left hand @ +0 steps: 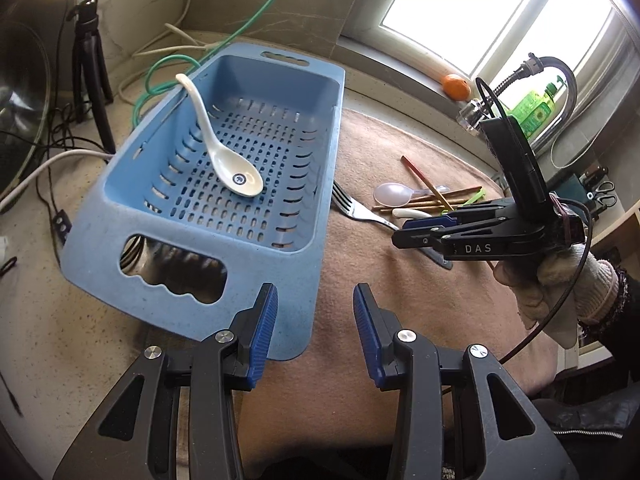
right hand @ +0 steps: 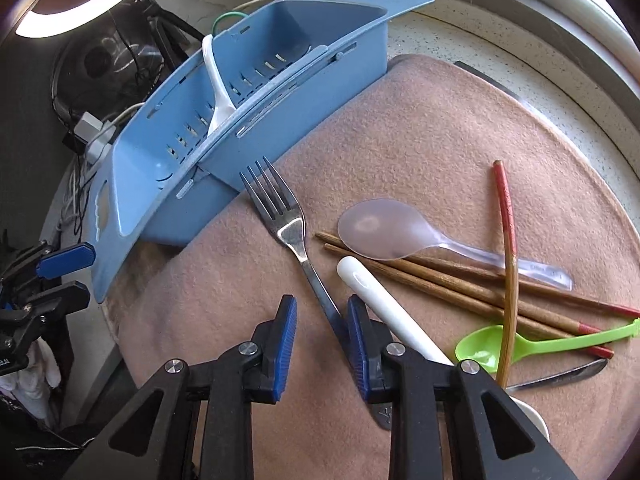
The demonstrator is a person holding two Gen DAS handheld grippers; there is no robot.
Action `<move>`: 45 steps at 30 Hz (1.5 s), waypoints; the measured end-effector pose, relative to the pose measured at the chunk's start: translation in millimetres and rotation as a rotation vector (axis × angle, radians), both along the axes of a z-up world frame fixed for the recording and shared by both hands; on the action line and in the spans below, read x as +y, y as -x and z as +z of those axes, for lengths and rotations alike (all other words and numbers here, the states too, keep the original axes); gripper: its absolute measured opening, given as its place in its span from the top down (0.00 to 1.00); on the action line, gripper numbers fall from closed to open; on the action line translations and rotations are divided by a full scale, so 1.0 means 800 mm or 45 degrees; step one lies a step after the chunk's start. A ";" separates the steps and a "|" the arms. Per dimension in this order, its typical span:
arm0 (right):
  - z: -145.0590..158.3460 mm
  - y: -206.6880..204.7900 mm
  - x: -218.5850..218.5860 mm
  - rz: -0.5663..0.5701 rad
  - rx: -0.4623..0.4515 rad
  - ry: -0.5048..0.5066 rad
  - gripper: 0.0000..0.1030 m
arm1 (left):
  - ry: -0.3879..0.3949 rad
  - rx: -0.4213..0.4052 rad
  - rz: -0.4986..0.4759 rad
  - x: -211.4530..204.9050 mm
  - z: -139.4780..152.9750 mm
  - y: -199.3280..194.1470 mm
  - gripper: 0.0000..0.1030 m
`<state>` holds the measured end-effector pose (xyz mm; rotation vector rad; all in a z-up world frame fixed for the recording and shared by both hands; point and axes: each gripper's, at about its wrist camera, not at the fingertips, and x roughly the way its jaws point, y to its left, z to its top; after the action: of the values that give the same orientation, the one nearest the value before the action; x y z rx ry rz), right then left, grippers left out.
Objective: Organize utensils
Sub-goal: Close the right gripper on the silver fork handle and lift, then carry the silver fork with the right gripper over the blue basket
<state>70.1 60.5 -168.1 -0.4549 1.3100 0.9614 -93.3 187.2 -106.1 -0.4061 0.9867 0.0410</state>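
Right gripper [right hand: 322, 338] low over the fork [right hand: 289, 229] handle, jaws narrowed but not yet pinching, handle against the right pad. Left gripper [left hand: 315, 334] partly open, empty, above the blue basket [left hand: 96, 216] edge. White ceramic spoon [left hand: 224, 152] inside the basket. Around: chopsticks [right hand: 452, 284], plastic spoons on brown felt mat [right hand: 420, 140], speckled counter [left hand: 60, 340], window [left hand: 480, 12] behind.

Speckled counter [right hand: 500, 52], tan mat [right hand: 420, 140] spread over it.
Blue basket [right hand: 248, 128] straddles counter and mat; fork [right hand: 290, 232], chopsticks [right hand: 460, 284], plastic spoons [right hand: 384, 230] lie on the mat.
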 end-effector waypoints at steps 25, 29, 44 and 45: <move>0.002 0.086 -0.143 0.206 0.025 0.037 0.94 | 0.000 0.019 -0.353 -0.095 -0.013 -0.108 0.65; 0.004 0.094 -0.176 0.210 0.025 0.045 0.94 | -0.009 0.032 -0.502 -0.139 -0.017 -0.123 0.66; 0.045 0.103 -0.257 -0.165 0.173 -0.119 0.86 | -0.069 0.180 -0.875 -0.223 -0.046 -0.159 0.78; 0.039 0.108 -0.255 -0.189 0.207 -0.122 0.86 | -0.071 0.192 -0.889 -0.224 -0.048 -0.161 0.78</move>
<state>-16.6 -143.4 -137.1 -0.2061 1.4159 0.9464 35.3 7.9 -144.2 0.0092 1.2289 -0.5373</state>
